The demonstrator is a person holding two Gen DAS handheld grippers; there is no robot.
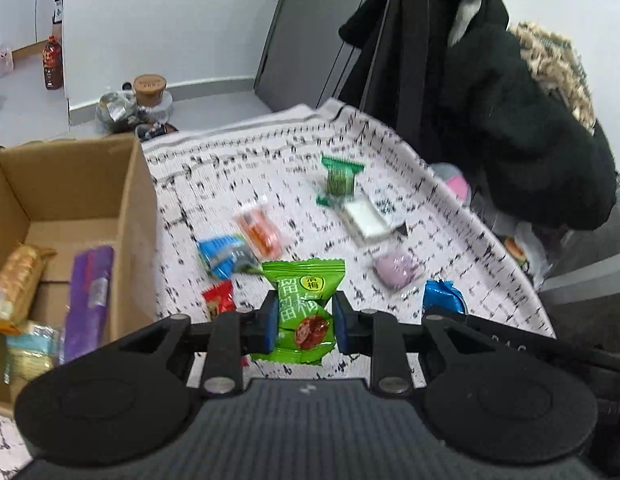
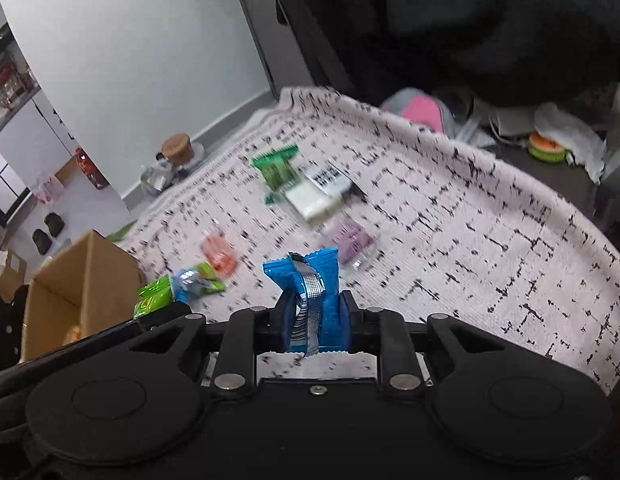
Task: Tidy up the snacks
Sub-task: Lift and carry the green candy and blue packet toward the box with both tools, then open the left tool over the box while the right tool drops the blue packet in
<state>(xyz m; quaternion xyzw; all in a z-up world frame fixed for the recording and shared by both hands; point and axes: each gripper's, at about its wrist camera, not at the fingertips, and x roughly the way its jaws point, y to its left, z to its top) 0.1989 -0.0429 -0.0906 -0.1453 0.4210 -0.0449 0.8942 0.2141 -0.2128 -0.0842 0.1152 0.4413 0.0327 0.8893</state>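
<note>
My left gripper [image 1: 304, 322] is shut on a green plum candy packet [image 1: 303, 300] and holds it above the patterned cloth [image 1: 293, 152]. My right gripper [image 2: 314, 318] is shut on a blue snack packet [image 2: 310, 292], which also shows at the right in the left wrist view [image 1: 444, 296]. Loose snacks lie on the cloth: a dark green packet [image 1: 338, 178], a white packet [image 1: 366, 218], an orange one [image 1: 258, 230], a blue one [image 1: 225, 256], a red one [image 1: 218, 298] and a purple one [image 1: 396, 268]. A cardboard box [image 1: 129, 208] at the left holds several snacks.
A black coat [image 1: 510, 100] hangs on a chair behind the cloth at the right. A jar with a cork lid [image 1: 149, 88] and a dark bottle [image 1: 53, 64] stand on the floor beyond. Clutter lies right of the cloth [image 2: 546, 146].
</note>
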